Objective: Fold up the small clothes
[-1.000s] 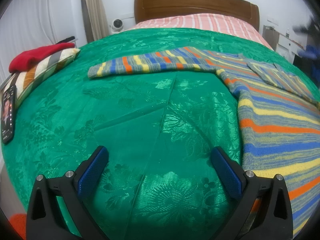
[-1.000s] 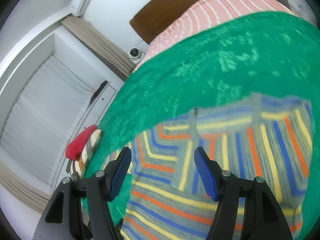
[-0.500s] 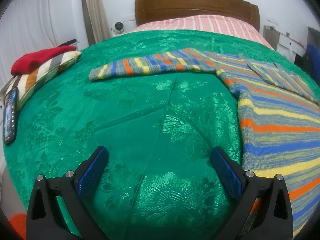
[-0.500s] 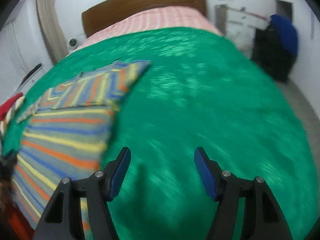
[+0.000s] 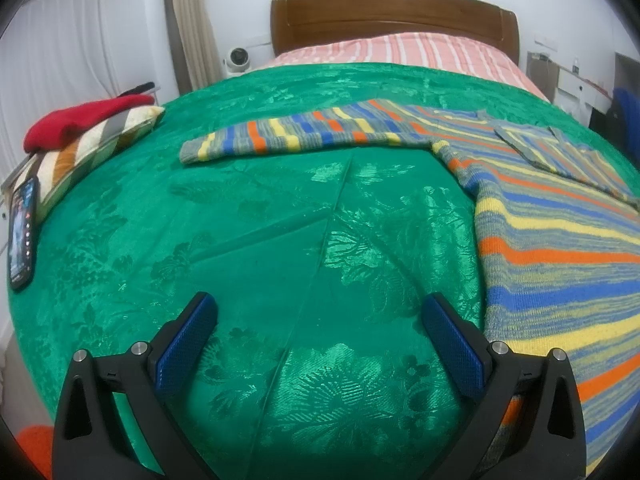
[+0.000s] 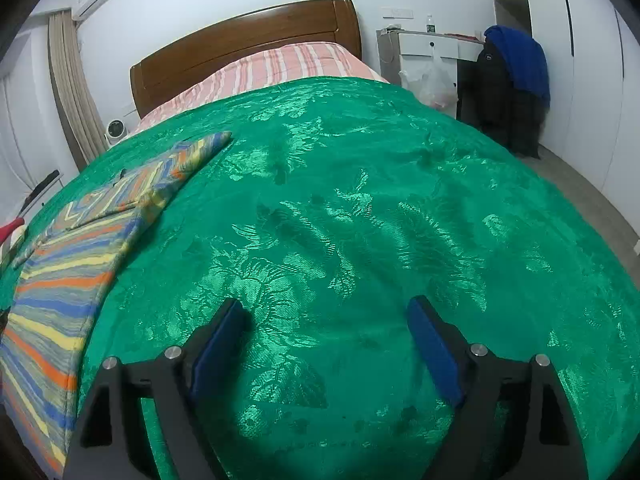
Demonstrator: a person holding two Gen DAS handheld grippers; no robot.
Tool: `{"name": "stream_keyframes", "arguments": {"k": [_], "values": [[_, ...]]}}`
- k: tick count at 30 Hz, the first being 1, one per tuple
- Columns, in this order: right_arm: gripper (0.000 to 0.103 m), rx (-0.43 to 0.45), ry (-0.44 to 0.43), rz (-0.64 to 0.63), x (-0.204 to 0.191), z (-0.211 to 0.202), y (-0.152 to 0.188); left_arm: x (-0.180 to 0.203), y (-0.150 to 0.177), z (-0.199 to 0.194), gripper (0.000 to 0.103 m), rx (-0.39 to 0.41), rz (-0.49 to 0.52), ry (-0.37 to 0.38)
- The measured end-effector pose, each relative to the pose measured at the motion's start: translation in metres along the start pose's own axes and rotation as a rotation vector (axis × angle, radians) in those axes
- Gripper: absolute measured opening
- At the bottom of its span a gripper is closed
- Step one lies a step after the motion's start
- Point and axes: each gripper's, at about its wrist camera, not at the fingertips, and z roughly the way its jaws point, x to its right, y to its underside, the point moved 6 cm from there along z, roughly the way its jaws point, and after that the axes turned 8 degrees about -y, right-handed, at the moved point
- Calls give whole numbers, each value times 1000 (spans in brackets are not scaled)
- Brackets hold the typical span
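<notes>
Lying flat on the green bedspread point(image 5: 248, 240), the striped sweater point(image 5: 560, 232) sits to the right of the left tool point(image 5: 320, 320), whose blue pads stand wide apart over bare bedspread with nothing between them. The sweater's near hem runs just beside that tool's right finger; whether it touches cannot be told. One sleeve point(image 5: 304, 136) stretches out leftward from the sweater's body, well ahead of the left tool. In the right wrist view the sweater point(image 6: 68, 264) lies to the left of the right tool point(image 6: 324, 320), apart from it. That tool's jaws have just been opening and now stand apart, with only green bedspread showing between them.

No containers show on the bed.

The sweater is knitted in bands of blue, yellow, orange and grey-green. Its other sleeve point(image 5: 560, 152) is folded back across the sweater's chest, making a diagonal flap whose stripes run at an angle to those of the body. The body lies smooth, its left edge straight.

Left of the sweater, at the edge of the bed, a striped cushion point(image 5: 92, 144) carries a red garment point(image 5: 80, 120), and a phone point(image 5: 22, 232) lies just beside the cushion. Beyond the sweater are a pink striped sheet point(image 5: 400, 50) and the wooden headboard point(image 5: 392, 12).
</notes>
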Motion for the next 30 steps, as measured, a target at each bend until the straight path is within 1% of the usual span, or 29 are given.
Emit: {"name": "stream_keyframes", "arguments": {"k": [11,30], "values": [[84,-1,12,-11,-3,-2,9,0,0,0,103,0,0,1],[84,-1,16,-12,-2,-3,9,0,1,0,103,3,1,-3]]}}
